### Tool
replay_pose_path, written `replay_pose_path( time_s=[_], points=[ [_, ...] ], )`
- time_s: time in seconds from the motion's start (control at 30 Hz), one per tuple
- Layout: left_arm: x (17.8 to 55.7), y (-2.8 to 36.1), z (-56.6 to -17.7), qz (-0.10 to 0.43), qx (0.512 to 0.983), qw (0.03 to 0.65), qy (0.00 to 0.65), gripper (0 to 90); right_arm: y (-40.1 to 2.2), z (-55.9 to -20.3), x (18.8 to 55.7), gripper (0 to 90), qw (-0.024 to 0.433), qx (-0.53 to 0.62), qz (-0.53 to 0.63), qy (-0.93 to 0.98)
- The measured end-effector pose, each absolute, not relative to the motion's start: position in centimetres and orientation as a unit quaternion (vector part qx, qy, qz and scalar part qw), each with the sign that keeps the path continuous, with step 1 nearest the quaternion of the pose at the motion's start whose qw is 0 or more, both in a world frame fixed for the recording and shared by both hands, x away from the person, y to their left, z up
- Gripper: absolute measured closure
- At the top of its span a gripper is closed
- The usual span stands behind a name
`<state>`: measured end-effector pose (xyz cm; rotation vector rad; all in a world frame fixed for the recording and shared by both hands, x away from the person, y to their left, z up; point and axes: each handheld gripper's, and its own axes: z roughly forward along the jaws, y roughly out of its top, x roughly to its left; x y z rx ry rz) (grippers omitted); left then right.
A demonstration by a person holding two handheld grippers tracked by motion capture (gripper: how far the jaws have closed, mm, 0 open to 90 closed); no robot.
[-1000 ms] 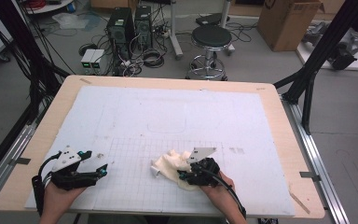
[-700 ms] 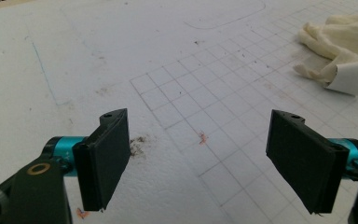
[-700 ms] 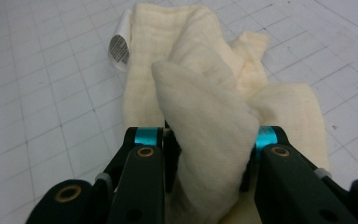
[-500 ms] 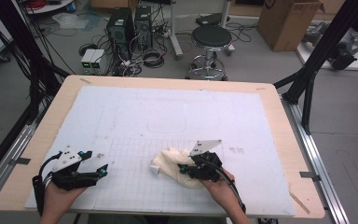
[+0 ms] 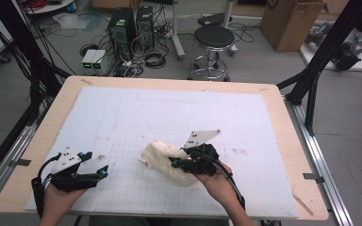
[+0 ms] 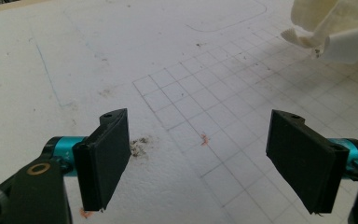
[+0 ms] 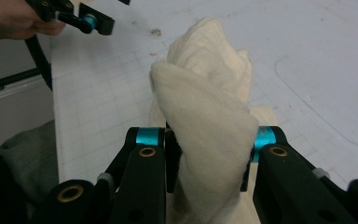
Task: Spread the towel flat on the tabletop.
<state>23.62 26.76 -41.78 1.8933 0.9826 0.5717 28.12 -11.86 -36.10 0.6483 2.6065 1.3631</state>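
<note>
Your right gripper is clamped on the cream cloth; its jaws have just been closing, and a bunched fold of the cloth sits pinched between them. The cloth is gathered in a heap on the gridded white sheet covering the desk, near the front edge and just left of your right hand. Your left gripper rests well apart from it, low over the sheet, its jaws wide apart with nothing between them.
</note>
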Motion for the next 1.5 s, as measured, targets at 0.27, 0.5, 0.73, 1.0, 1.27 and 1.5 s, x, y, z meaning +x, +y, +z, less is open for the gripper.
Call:
replay_pose_path(
  time_s=[0.27,0.5,0.73,1.0,1.27,1.5],
  points=[
    [23.6,26.8,-41.7,0.234,0.763,0.453,0.397,22.0,-9.0,-36.0,27.9,73.2,0.043,0.194,0.453,0.869],
    [23.6,26.5,-41.7,0.229,0.765,0.457,0.392,22.0,-5.8,-40.0,30.0,69.1,0.038,0.207,0.415,0.885],
    [23.8,25.5,-41.8,0.220,0.773,0.460,0.379,22.2,-6.0,-41.0,30.5,44.9,0.047,0.218,0.410,0.884],
    [23.8,23.5,-41.8,0.206,0.787,0.460,0.356,22.9,-9.6,-38.6,29.3,31.7,0.071,0.214,0.458,0.860],
    [24.4,21.8,-42.2,0.191,0.803,0.452,0.338,29.8,-14.6,-39.5,28.8,43.2,0.071,0.243,0.459,0.852],
    [25.3,20.0,-43.0,0.162,0.829,0.432,0.316,46.2,-14.4,-41.8,29.0,50.4,0.045,0.238,0.438,0.865]
  ],
)
